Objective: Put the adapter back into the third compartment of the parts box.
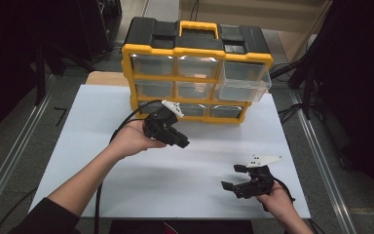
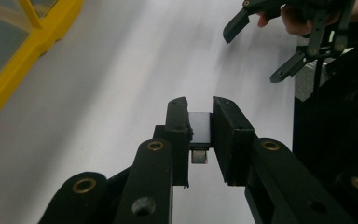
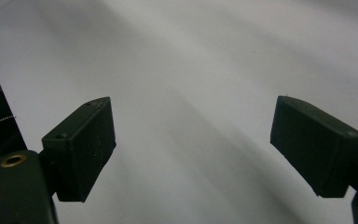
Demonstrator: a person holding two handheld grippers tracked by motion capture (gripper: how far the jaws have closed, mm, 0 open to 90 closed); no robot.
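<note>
Pinching a small flat chip (image 2: 199,128) between its jaws, the left hand-held gripper (image 1: 168,127) hangs mid-frame in the high view, just in front of the yellow organizer (image 1: 195,73). Chip looks light, stiff and kinda slick, pale face with a darker stub below, so I'd grip the flat faces like now, not the edges. Easy to drop, I reckon. Right hand-held gripper (image 1: 238,181) sits lower right over the white surface (image 1: 78,146), jaws spread wide, holding nothing. One drawer (image 1: 243,80) at upper right sticks out.
</note>
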